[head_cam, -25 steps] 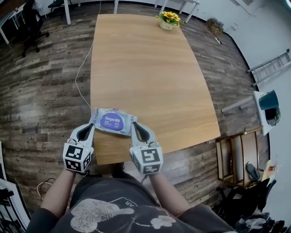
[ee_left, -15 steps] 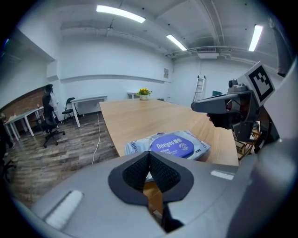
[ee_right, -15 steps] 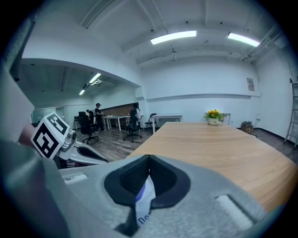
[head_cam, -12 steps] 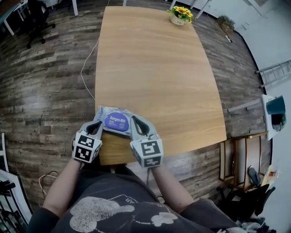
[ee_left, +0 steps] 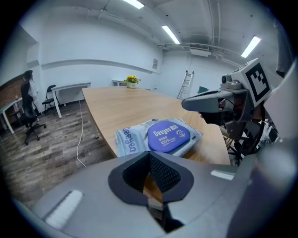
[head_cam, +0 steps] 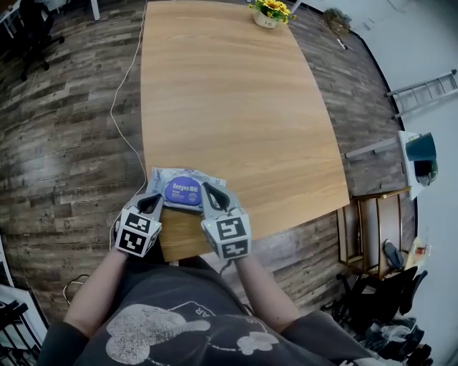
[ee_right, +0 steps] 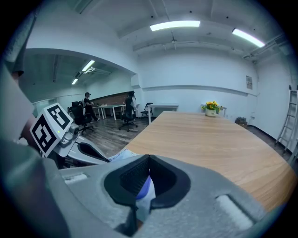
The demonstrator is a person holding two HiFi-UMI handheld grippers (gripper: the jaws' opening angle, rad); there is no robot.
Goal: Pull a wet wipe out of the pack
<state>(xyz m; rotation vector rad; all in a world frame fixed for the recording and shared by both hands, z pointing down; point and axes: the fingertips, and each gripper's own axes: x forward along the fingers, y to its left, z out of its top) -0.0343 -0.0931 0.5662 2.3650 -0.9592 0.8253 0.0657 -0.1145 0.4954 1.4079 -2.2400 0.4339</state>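
A pale blue wet wipe pack (head_cam: 184, 187) with a round dark blue lid (head_cam: 182, 191) lies flat near the front edge of the wooden table (head_cam: 229, 93). My left gripper (head_cam: 157, 197) is shut and empty, its tip at the pack's near left corner. Also shut and empty, my right gripper (head_cam: 207, 189) has its tip over the pack's right end. I cannot tell whether either touches it. The left gripper view shows the pack (ee_left: 160, 136) just beyond the shut jaws, lid closed. In the right gripper view a bit of the pack (ee_right: 143, 191) shows below the shut jaws.
A flower pot (head_cam: 266, 12) stands at the table's far end. A white cable (head_cam: 118, 107) trails over the wood floor on the left. A wooden shelf (head_cam: 372, 232) and a ladder (head_cam: 422, 89) are at the right. People and office chairs (ee_right: 128, 109) are far off.
Both grippers have come down and in toward the pack, from beside its ends to its near corners. The pack has not moved on the table; both stayed shut.
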